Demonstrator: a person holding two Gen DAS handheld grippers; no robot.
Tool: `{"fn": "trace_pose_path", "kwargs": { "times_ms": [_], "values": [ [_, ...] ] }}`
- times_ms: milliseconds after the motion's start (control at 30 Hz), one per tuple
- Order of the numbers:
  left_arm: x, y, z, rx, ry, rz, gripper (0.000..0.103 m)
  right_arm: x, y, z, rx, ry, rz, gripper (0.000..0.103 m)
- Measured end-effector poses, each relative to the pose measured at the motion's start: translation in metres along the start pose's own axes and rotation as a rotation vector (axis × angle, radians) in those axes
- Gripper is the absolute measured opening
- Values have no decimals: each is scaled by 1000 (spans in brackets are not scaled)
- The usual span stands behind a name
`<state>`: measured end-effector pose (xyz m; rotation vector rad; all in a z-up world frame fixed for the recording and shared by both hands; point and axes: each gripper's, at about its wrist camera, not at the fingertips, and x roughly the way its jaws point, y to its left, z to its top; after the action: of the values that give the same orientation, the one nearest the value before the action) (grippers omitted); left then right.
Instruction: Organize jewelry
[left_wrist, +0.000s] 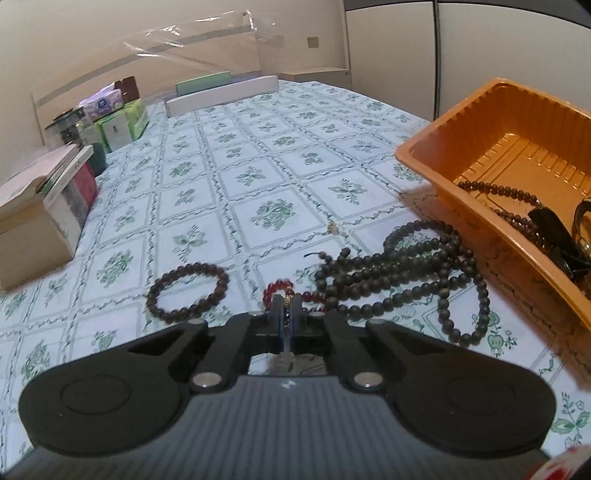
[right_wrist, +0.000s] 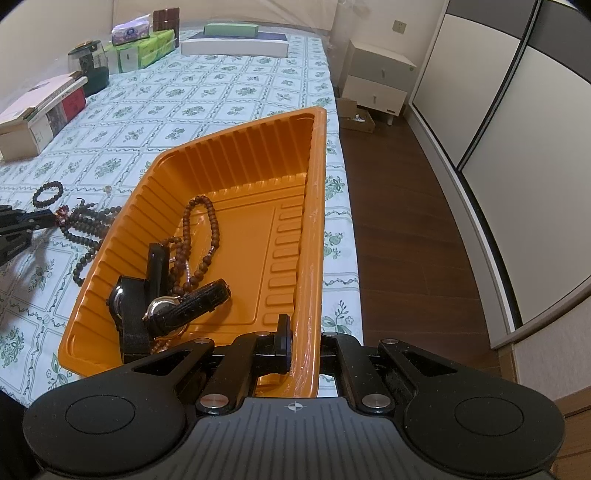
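My left gripper (left_wrist: 286, 303) is shut on a red bead bracelet (left_wrist: 277, 287) that lies on the floral tablecloth. A dark bead bracelet (left_wrist: 188, 291) rests just to its left, and a long dark bead necklace (left_wrist: 399, 273) is heaped to its right, against the orange tray (left_wrist: 443, 147). In the right wrist view my right gripper (right_wrist: 304, 343) is shut on the near right wall of the orange tray (right_wrist: 240, 147). The tray holds a brown bead necklace (right_wrist: 207, 229) and two black-strapped watches (right_wrist: 166, 306). The left gripper (right_wrist: 51, 218) shows at the left edge, on the red bracelet (right_wrist: 62, 213).
Stacked boxes (right_wrist: 40, 110), a dark jar (right_wrist: 90, 66), green tissue packs (right_wrist: 147, 51) and a long white box (right_wrist: 236, 46) line the table's left and far sides. The table's right edge (right_wrist: 347, 229) drops to a wooden floor with a nightstand (right_wrist: 376, 81).
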<state>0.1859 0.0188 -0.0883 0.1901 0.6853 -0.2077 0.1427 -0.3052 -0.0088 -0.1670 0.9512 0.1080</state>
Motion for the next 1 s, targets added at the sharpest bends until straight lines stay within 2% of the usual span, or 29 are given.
{"fn": "trace_pose_path", "kwargs": {
  "times_ms": [233,467,567,600,800,1000],
  "values": [
    [-21,11,-5,-42,-7,1,1,0,1,-1,1,-4,-1,4],
    [-37,2,-12,-39,-10,5,1,-1,0,-3,8,-1,1,4],
    [-31,1,-16,-39,-9,37,11,0,1,-3,6,0,1,4],
    [-29,2,-17,-46,-10,42,17,-1,1,-3,5,0,1,4],
    [-12,4,-14,-39,-16,51,18,-1,1,-3,6,0,1,4],
    [2,11,-13,-41,-3,17,19,0,0,-3,7,2,2,4]
  ]
}}
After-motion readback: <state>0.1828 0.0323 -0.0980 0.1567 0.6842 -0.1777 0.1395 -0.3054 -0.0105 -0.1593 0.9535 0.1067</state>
